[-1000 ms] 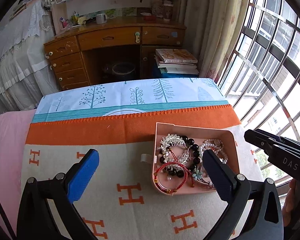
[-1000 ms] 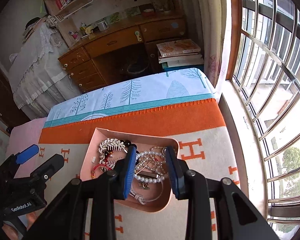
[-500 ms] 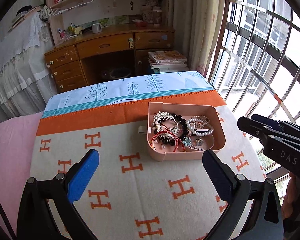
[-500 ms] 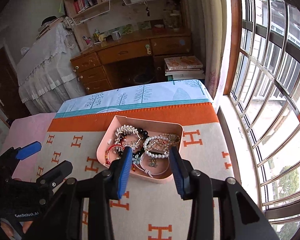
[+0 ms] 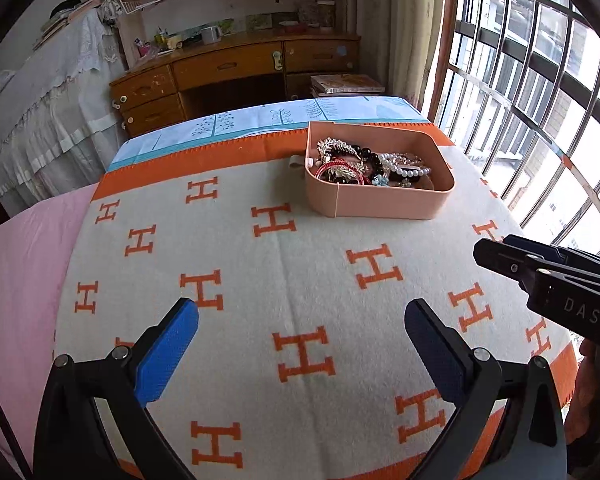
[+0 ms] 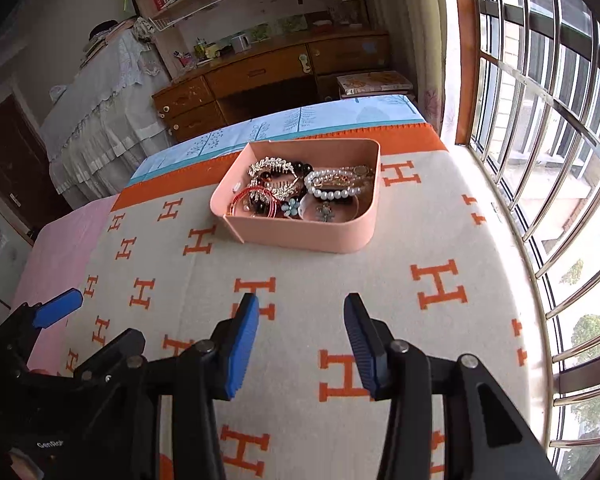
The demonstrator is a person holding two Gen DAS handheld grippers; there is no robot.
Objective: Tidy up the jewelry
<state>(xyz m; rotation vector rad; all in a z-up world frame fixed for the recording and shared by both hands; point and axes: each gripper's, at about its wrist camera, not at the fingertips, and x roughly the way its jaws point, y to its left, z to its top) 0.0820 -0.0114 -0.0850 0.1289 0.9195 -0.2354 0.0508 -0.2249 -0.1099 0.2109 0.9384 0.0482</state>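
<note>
A pink tray (image 5: 384,205) stands on the far part of the H-patterned blanket (image 5: 300,280); it also shows in the right wrist view (image 6: 312,238). It holds a pile of jewelry: a pearl bracelet (image 6: 332,190), a silver leaf hair comb (image 6: 272,168), red cord bracelets (image 6: 256,200), black beads (image 5: 374,158) and a small blue flower piece (image 6: 291,209). My left gripper (image 5: 300,344) is open and empty, well short of the tray. My right gripper (image 6: 300,340) is open and empty, also short of the tray.
The blanket covers a bed with a pink sheet (image 5: 16,280) at the left. A barred window (image 6: 540,120) runs along the right edge. A wooden desk (image 5: 228,72) and a stack of books (image 5: 346,84) stand beyond the bed's far end.
Both grippers have pulled back and away from the tray, which now lies farther off. The right gripper's jaws have opened wider. The jewelry stays in the tray.
</note>
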